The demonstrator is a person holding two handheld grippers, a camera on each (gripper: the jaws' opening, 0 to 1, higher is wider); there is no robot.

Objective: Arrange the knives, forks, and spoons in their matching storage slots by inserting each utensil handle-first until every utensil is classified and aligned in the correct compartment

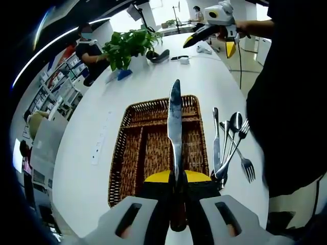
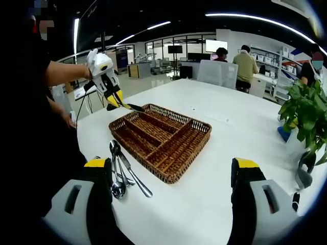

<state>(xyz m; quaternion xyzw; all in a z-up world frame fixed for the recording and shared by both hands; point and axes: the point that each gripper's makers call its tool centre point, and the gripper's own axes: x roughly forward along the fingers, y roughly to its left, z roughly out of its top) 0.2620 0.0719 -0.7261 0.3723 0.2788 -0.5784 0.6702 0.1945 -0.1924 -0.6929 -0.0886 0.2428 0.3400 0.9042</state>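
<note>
Left gripper: in the left gripper view our left gripper (image 1: 177, 190) is pinched on a table knife (image 1: 174, 133), handle between the jaws, blade pointing away from us over the wicker cutlery tray (image 1: 132, 153).
Same gripper from the other side: in the right gripper view we see it (image 2: 122, 105) held at the tray's (image 2: 176, 153) far left edge, the knife's (image 2: 135, 107) dark end just above the rim.
Right gripper: our right gripper (image 2: 171, 176) is spread wide with nothing between the jaws, hovering above the white table (image 2: 219, 127), near the tray.
Loose cutlery: spoons, forks and a knife (image 1: 231, 148) lie in a small pile on the table just beside the tray; in the right gripper view that pile (image 2: 121, 176) sits next to our left jaw.
Tray: we can see several long compartments inside, but cannot tell whether any utensil is in them.
Surroundings: a potted plant (image 1: 127, 47) stands at the table's far end.
</note>
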